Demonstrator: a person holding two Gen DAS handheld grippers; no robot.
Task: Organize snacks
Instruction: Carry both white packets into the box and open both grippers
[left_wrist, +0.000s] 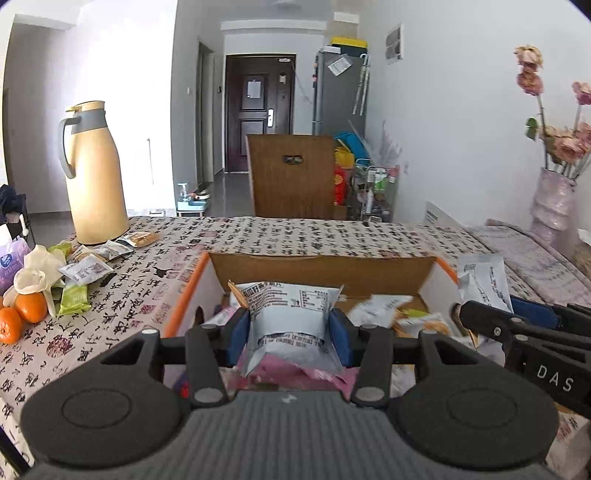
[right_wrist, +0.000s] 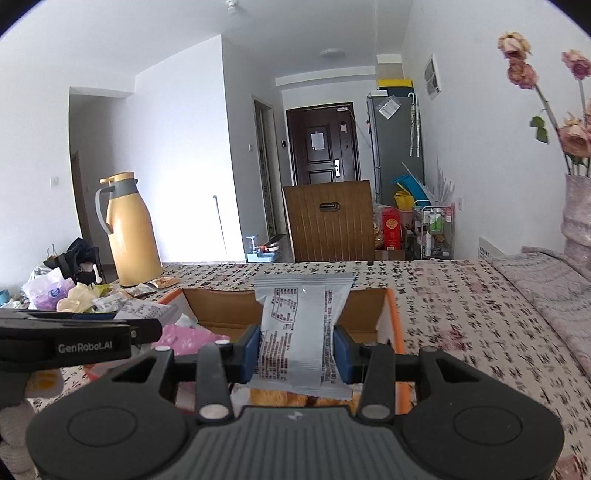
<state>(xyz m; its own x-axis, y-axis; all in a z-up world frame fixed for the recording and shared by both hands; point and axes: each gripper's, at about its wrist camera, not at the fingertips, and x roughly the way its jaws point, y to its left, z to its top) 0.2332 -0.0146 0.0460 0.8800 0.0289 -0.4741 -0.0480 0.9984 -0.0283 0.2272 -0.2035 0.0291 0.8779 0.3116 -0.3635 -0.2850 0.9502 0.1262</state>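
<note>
The room has white walls (right_wrist: 177, 122) and a white ceiling with a round lamp (right_wrist: 332, 53), and strong daylight falls on the left wall. At the far end of a grey tiled floor (left_wrist: 229, 194) stands a dark brown entrance door (left_wrist: 260, 110), and beside it, on the right, a grey refrigerator (left_wrist: 338, 96) with a yellow box on top. A wooden chair back (right_wrist: 330, 221) stands behind the table, which is covered by a calligraphy-print tablecloth (right_wrist: 461, 306).
</note>
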